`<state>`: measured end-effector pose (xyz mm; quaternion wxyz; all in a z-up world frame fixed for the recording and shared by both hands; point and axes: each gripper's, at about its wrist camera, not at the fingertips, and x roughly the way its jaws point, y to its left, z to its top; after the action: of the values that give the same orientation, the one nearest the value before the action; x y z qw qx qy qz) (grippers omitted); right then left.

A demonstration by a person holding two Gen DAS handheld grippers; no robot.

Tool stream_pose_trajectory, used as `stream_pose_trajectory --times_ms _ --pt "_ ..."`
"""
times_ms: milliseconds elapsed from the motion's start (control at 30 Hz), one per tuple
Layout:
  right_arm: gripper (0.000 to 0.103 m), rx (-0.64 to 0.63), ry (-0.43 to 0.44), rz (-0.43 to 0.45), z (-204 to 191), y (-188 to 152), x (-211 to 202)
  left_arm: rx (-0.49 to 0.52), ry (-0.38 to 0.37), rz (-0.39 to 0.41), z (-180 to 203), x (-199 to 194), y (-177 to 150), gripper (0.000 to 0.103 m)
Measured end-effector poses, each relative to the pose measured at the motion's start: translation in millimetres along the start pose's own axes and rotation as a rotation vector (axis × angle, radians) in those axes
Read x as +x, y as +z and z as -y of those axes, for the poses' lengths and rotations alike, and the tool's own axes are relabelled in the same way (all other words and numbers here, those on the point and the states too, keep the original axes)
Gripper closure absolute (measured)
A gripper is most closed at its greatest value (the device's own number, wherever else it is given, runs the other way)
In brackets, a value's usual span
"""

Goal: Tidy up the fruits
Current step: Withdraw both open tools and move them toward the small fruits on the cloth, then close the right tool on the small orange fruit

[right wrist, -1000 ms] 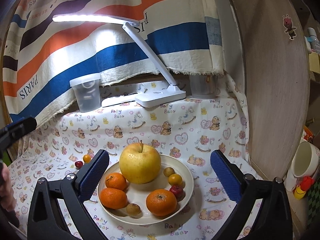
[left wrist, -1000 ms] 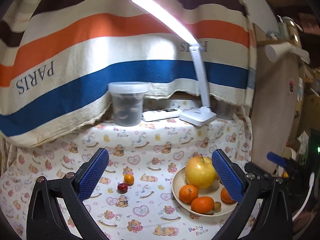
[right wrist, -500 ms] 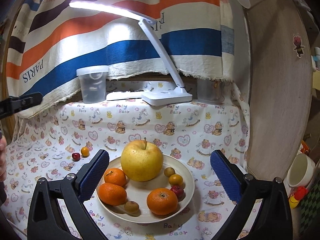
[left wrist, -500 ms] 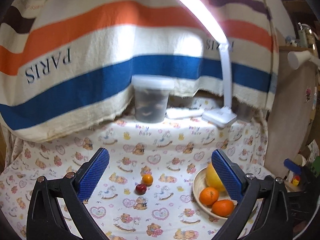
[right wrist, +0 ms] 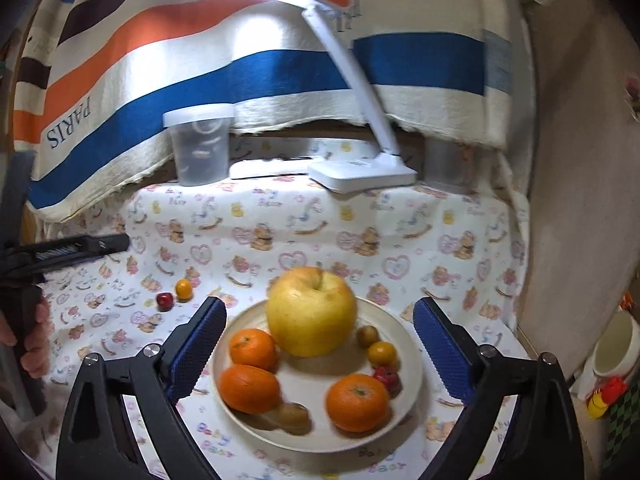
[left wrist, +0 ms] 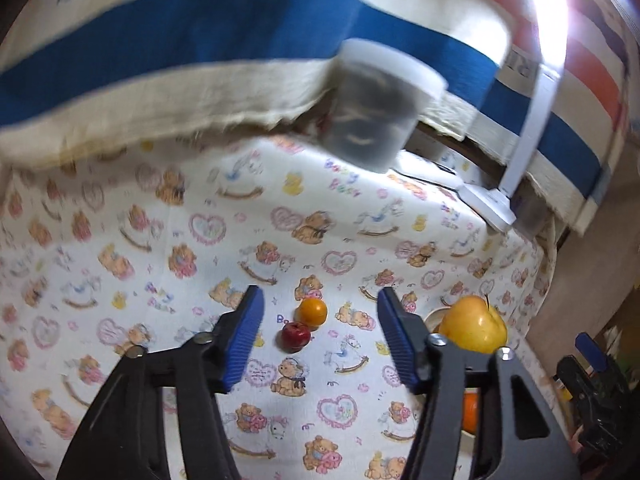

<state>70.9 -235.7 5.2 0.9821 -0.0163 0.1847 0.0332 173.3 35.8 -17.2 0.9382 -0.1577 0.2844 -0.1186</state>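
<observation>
The left gripper (left wrist: 320, 336), its fingers half spread and just closing on nothing, may knock the red fruit (left wrist: 295, 336) into the orange one (left wrist: 311, 311) touching it at 1 o'clock.

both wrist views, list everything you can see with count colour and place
apple: 1, yellow, back of plate
oranges: 3, orange, on plate
small fruits on plate: 4, brownish, yellow, red
plate: 1, cream, on tablecloth
loose small fruits: 2, red and orange, on tablecloth left of plate
tablecloth: 1, white, bear print
lidded tub: 1, translucent, back
lamp: 1, white, lit, back
striped cloth: 1, backdrop
left gripper: blue fingers just closing, nothing gripped, around the loose fruits
right gripper: blue fingers open, flanking plate
</observation>
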Motion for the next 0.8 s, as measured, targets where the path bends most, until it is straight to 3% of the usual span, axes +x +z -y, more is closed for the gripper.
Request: stream_pose_trajectory --times_ms 100,267,400,633,800 --pt "0.013 0.009 0.009 -0.022 -14.4 14.7 7.5 -0.078 -0.015 -0.056 -16.9 16.0 -2.1 0.061" --pt "0.019 0.080 0.042 -0.091 -35.9 33.9 34.3 -0.151 -0.081 -0.122 -33.7 33.6 -8.3 0.065" --pt "0.025 0.117 0.069 -0.127 -58.5 44.1 60.2 -0.167 -0.039 -0.119 -43.0 37.7 -10.0 0.070" --pt "0.049 0.236 0.163 -0.252 -82.5 62.9 112.2 -0.199 0.018 -0.106 -51.0 36.1 -8.3 0.070" --pt "0.056 0.246 0.195 -0.356 -106.1 54.7 149.6 -0.266 0.125 -0.038 -69.6 25.5 -6.8 0.074"
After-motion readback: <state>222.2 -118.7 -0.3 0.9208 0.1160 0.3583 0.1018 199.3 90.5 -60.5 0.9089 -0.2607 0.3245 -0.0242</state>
